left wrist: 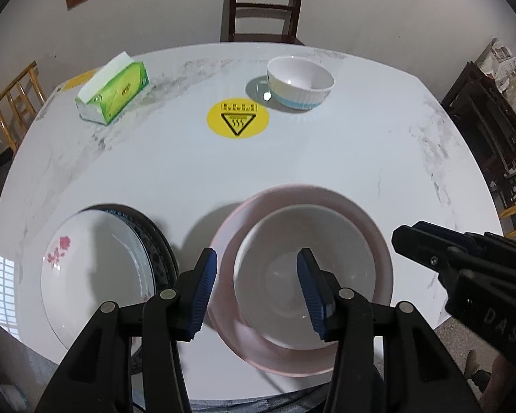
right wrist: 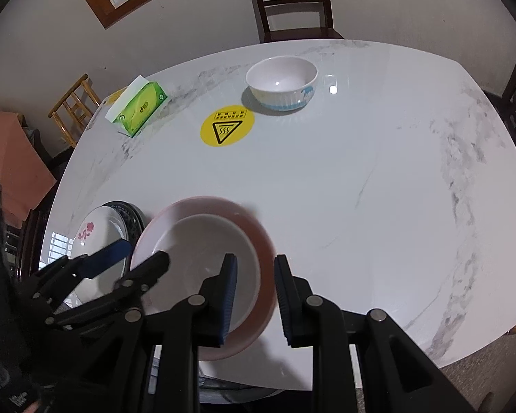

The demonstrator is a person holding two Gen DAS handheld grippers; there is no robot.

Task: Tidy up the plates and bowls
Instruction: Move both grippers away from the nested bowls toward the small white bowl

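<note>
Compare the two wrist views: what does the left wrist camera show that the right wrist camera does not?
Only the left wrist view shows dark cluttered shelving at the right.

Only the right wrist view shows an orange cloth at the left.

Both show the marble table, tissue box, yellow sticker, far bowl, white bowl nested in the pink bowl, and the flowered plate.

You are seeing "DAS" showing on the right gripper [left wrist: 464, 258] body, right of your left fingers [left wrist: 203, 285]; the yellow sticker's [left wrist: 237, 117] hot-surface sign is lying ahead.
</note>
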